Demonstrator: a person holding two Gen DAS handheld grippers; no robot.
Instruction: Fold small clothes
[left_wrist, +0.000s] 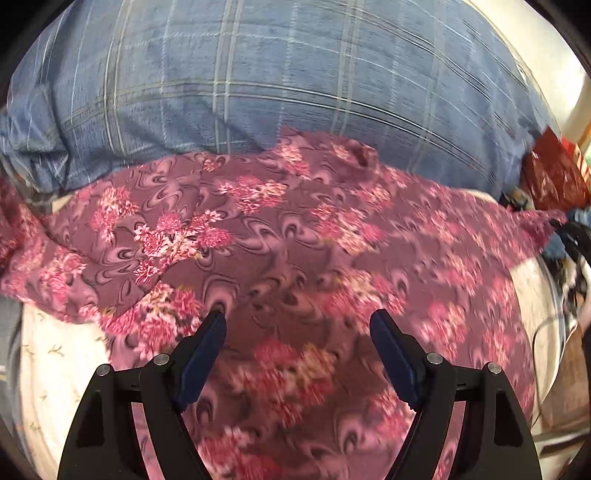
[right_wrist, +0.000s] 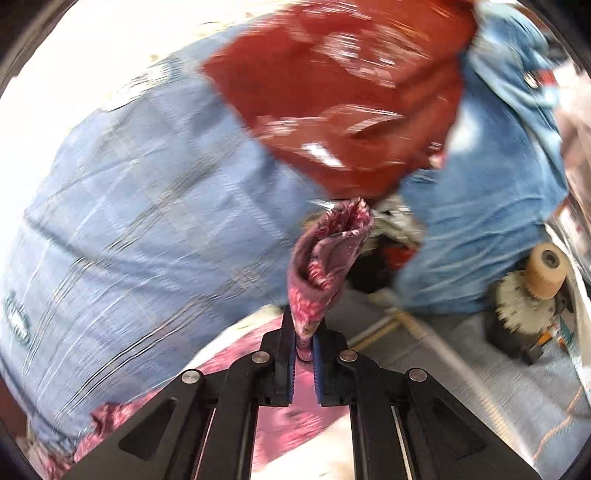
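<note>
A purple garment with pink flower print (left_wrist: 280, 251) lies spread over a white bed sheet, filling the middle of the left wrist view. My left gripper (left_wrist: 297, 325) is open and hovers just above the cloth, holding nothing. My right gripper (right_wrist: 303, 332) is shut on a bunched corner of the same floral garment (right_wrist: 325, 254), which sticks up past the fingertips. In the left wrist view the cloth stretches to the far right edge, where the right gripper (left_wrist: 570, 230) pulls it taut.
A large blue plaid pillow (left_wrist: 280, 81) lies behind the garment and also shows in the right wrist view (right_wrist: 147, 206). A red plastic bag (right_wrist: 343, 92), blue denim cloth (right_wrist: 476, 206) and a tape roll (right_wrist: 546, 269) sit off the bed's right side. The white sheet (left_wrist: 62, 369) shows at left.
</note>
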